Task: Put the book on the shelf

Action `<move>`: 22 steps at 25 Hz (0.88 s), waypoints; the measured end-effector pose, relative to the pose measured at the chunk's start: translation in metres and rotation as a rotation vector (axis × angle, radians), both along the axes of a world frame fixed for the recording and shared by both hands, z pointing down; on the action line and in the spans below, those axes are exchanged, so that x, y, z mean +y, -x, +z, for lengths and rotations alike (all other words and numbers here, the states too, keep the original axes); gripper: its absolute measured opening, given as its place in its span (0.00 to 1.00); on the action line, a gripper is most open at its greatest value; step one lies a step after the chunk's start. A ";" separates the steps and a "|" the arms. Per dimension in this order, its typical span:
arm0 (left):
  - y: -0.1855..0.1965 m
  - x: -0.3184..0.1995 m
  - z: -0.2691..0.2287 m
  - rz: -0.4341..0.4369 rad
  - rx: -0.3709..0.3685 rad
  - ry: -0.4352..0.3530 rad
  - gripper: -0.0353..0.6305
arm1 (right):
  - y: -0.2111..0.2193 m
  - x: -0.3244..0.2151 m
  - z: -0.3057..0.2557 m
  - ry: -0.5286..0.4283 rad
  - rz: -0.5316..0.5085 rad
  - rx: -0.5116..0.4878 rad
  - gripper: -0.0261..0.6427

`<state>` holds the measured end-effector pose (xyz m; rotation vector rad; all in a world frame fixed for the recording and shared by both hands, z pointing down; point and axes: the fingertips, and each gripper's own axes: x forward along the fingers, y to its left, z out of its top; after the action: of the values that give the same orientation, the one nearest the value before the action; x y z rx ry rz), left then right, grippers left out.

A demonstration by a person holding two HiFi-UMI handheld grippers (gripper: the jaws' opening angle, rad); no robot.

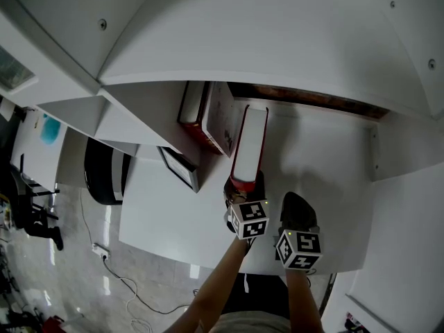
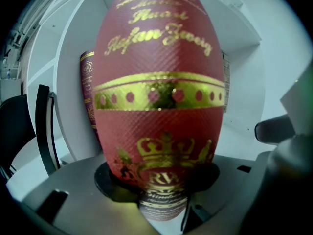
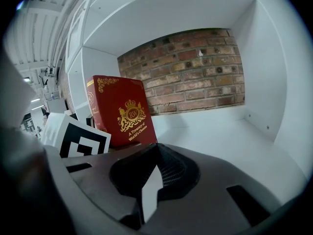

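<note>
holds the red book upright on the shelf in the left hand-held gripper, with the right hand-held gripper clenched empty alongside.

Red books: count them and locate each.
2. One book stands on the shelf, gripped by the left gripper; the second book leans just left of it. Others could be hidden.

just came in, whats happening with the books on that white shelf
A person is shelving a red book. The left hand-held gripper is clamped on its spine and has it standing upright on the white shelf, just right of another red book that sits by the divider. The right hand-held gripper hangs beside it, empty, jaws together. The book hasn't been let go yet.
</note>
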<state>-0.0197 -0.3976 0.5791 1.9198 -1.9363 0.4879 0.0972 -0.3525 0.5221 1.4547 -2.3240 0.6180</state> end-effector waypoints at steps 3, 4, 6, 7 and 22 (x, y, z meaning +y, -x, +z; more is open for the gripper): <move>0.000 -0.005 0.001 0.004 -0.014 -0.009 0.42 | -0.001 -0.002 0.001 0.001 0.001 0.003 0.06; -0.001 -0.006 0.002 0.006 -0.017 -0.011 0.42 | -0.001 -0.002 0.001 0.002 0.001 0.003 0.06; 0.000 -0.008 0.002 0.006 -0.020 -0.014 0.42 | -0.002 -0.003 0.002 0.001 -0.001 0.003 0.06; 0.000 -0.009 0.002 0.004 -0.019 -0.017 0.42 | -0.002 -0.004 0.002 0.001 -0.003 0.002 0.06; 0.000 -0.035 0.006 -0.005 -0.039 -0.042 0.42 | -0.008 -0.015 0.006 0.009 0.005 0.003 0.06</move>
<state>-0.0202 -0.4326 0.5854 1.9442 -1.9901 0.4907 0.1052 -0.3675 0.5280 1.4567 -2.3133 0.6263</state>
